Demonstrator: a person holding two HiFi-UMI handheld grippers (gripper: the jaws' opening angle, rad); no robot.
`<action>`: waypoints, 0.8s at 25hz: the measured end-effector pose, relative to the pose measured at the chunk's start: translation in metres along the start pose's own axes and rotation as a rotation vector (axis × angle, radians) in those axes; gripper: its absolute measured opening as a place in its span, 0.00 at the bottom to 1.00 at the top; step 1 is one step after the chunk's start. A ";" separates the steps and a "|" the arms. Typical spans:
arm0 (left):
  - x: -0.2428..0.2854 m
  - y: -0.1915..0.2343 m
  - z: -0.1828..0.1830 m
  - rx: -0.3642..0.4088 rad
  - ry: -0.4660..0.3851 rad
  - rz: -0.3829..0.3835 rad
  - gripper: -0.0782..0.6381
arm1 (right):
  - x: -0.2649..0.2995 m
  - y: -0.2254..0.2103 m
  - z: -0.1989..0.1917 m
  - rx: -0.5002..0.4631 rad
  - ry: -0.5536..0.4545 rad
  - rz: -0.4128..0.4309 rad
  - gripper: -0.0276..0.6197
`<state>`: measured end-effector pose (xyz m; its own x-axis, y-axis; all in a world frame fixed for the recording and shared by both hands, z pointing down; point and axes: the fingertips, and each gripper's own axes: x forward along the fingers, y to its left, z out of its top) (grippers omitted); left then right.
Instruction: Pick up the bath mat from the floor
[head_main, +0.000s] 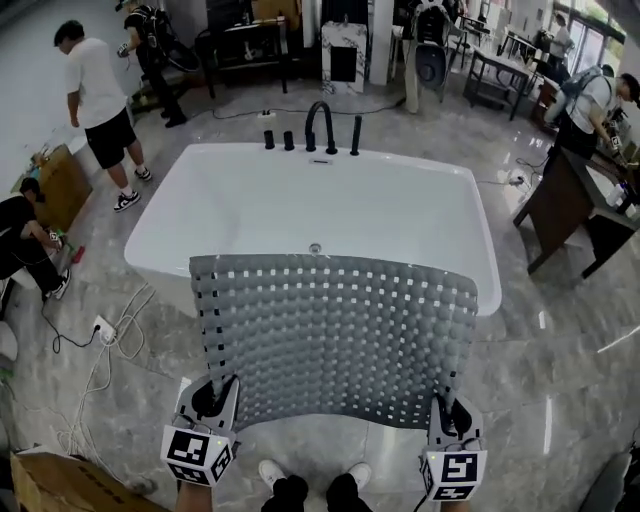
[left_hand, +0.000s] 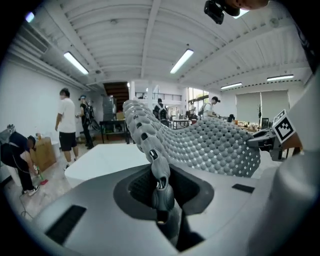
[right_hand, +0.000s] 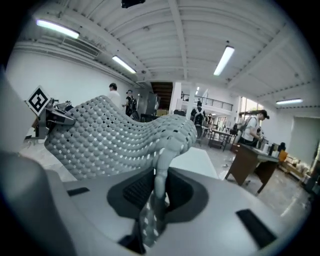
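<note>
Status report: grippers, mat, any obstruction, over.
Left gripper and right gripper each shut on a near corner of bath mat. Mat held up, spread, far edge over bathtub. Nothing blocking it.

You are in a big, bright room. The floor (head_main: 560, 370) is grey, shiny stone. Right in front of you sits a big white bathtub (head_main: 320, 205) with a black tap (head_main: 320, 125) at its far end. White cables (head_main: 100, 345) lie on the floor to your left, near a brown cardboard box (head_main: 60, 485). A dark brown table (head_main: 560, 205) stands to your right, and a black table (head_main: 245, 45) stands at the back. Overhead, the white ceiling (left_hand: 150, 30) has long lamps (left_hand: 181, 60) that are lit. Big windows (left_hand: 260, 106) are on one side. A few people are around the room, and one person in a white shirt (head_main: 95, 80) stands by the white wall (left_hand: 30, 112).
</note>
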<state>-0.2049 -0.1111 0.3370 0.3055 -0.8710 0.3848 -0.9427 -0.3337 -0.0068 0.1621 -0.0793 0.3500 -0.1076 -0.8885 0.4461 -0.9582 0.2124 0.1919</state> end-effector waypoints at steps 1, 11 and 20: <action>-0.009 0.000 0.028 0.007 -0.032 0.004 0.21 | -0.011 -0.007 0.026 0.003 -0.028 -0.010 0.17; -0.070 -0.001 0.202 0.075 -0.277 0.028 0.21 | -0.085 -0.036 0.194 0.018 -0.278 -0.092 0.17; -0.085 -0.006 0.226 0.116 -0.342 0.019 0.21 | -0.109 -0.032 0.221 0.035 -0.368 -0.120 0.17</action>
<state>-0.1945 -0.1164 0.0957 0.3340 -0.9411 0.0522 -0.9330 -0.3380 -0.1233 0.1463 -0.0786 0.1022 -0.0763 -0.9941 0.0775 -0.9775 0.0899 0.1909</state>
